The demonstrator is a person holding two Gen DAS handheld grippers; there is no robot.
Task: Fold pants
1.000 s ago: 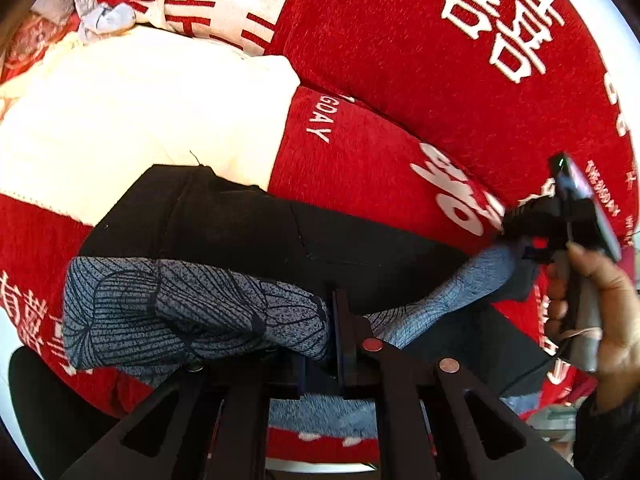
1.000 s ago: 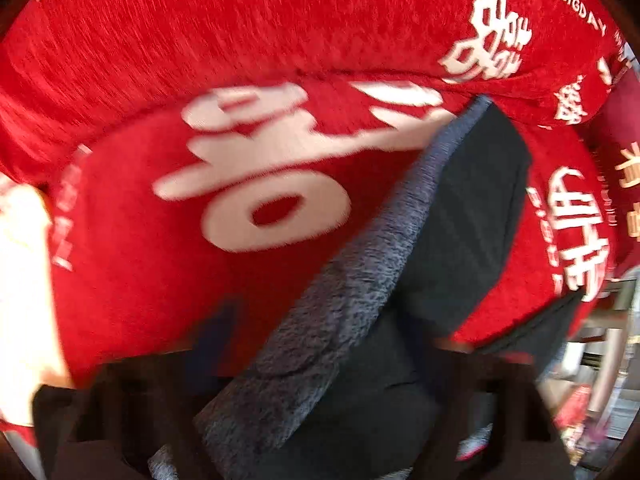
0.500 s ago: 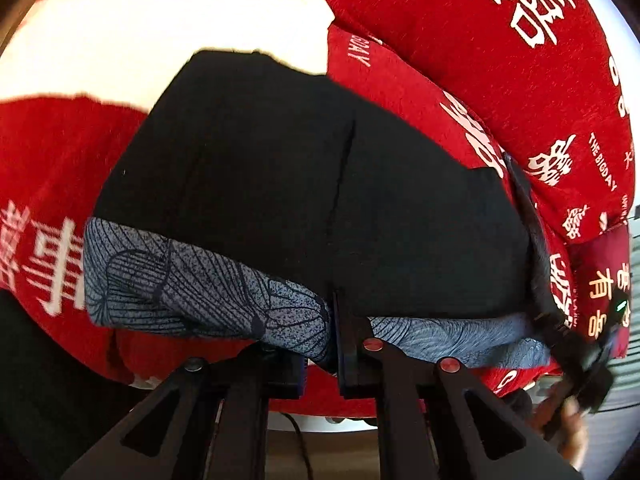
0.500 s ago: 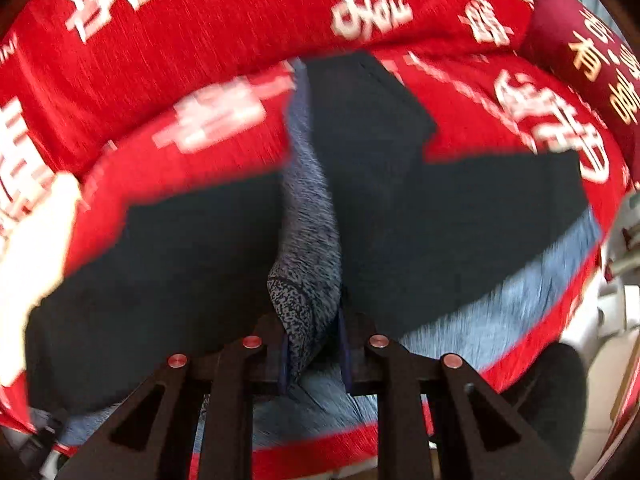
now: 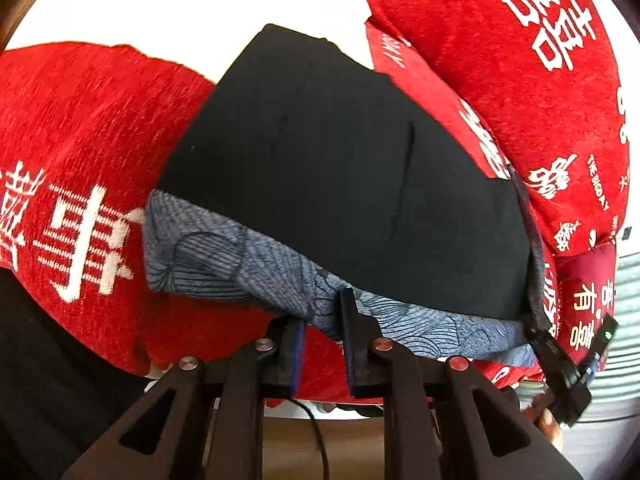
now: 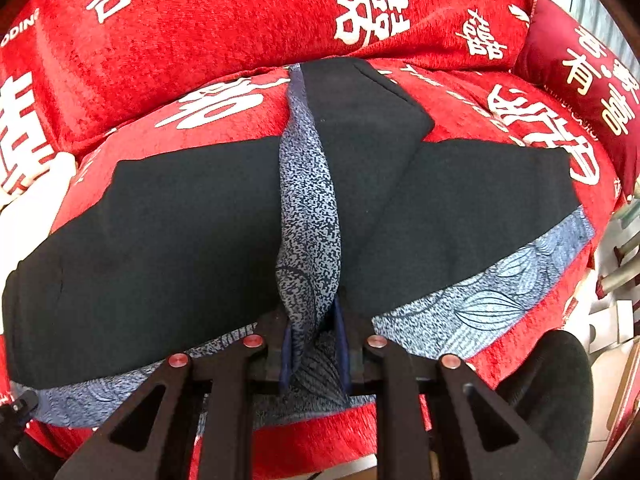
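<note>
The black pants (image 5: 340,176) with a grey-blue patterned band (image 5: 248,264) lie spread on a red sofa. My left gripper (image 5: 322,312) has its jaws slightly apart around the band's lower edge, loosened. My right gripper (image 6: 312,328) is shut on a raised fold of the patterned band (image 6: 310,216) near the front edge of the pants (image 6: 160,232). The right gripper also shows at the pants' right end in the left wrist view (image 5: 560,364).
The red sofa cover (image 6: 240,32) with white characters has a back cushion behind the pants. A white cloth (image 5: 168,4) lies at the far left. A dark red pillow (image 6: 592,80) sits at the right. Floor and a cable (image 5: 316,432) show below the seat edge.
The pants went from bunched and lifted to spread flat on the seat. Both grippers moved down to the front edge. The left jaws opened a little on the band.
</note>
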